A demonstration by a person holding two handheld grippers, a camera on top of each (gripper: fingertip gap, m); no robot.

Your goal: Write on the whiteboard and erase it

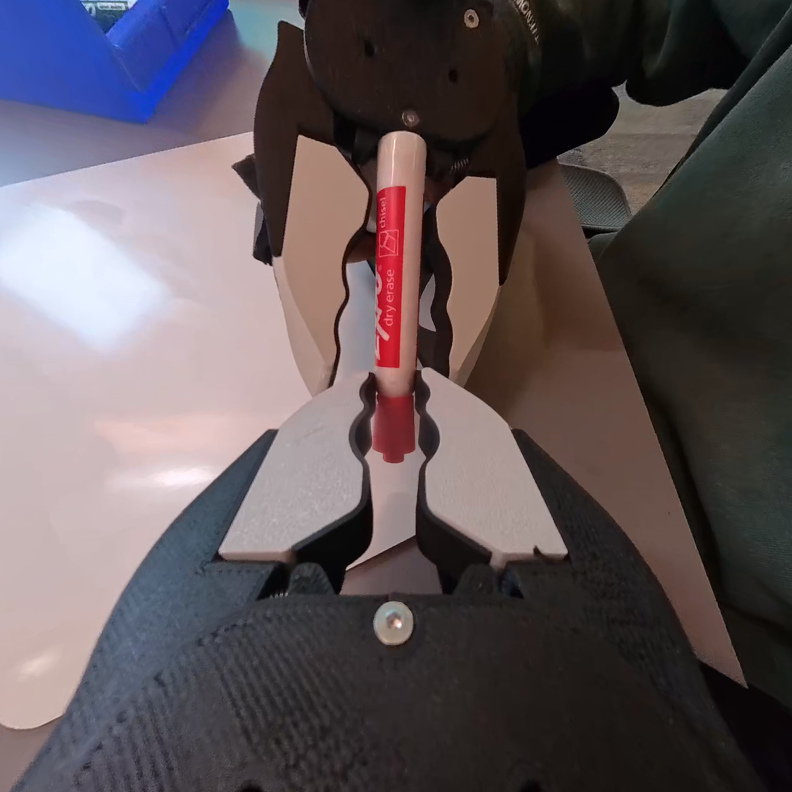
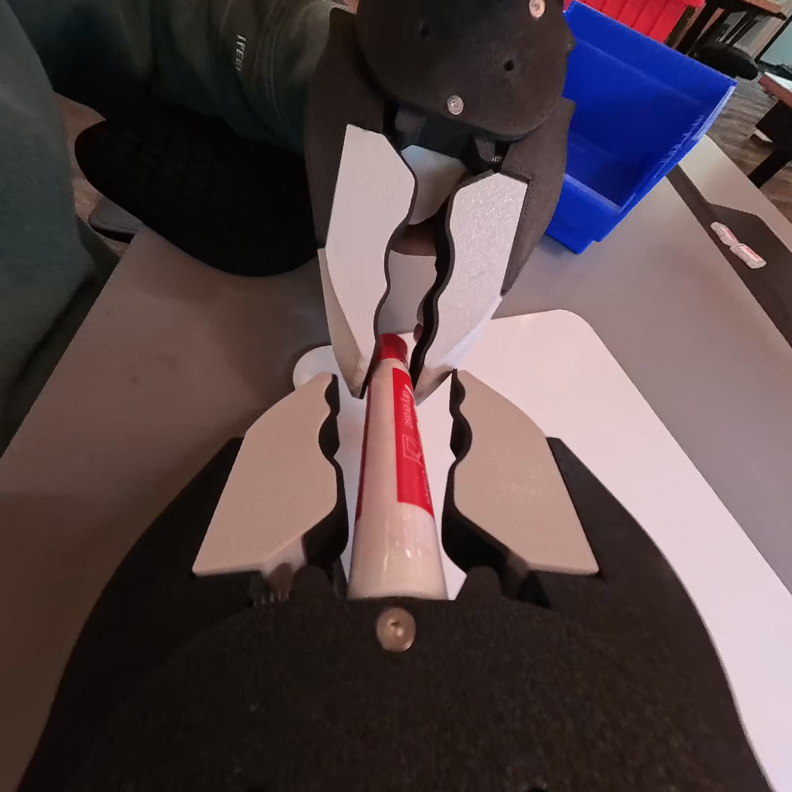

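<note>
The left gripper point(image 1: 392, 388) pinches the red marker point(image 1: 396, 278) near its nib end at frame centre — above the whiteboard point(image 1: 128, 343). The right gripper point(image 2: 394, 385) stands wide — fingers flanking the barrel, apart from it.

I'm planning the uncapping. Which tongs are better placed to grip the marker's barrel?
Right. The right tongs stand open with the marker lying between them; the left tongs are shut at its red cap end.
</note>
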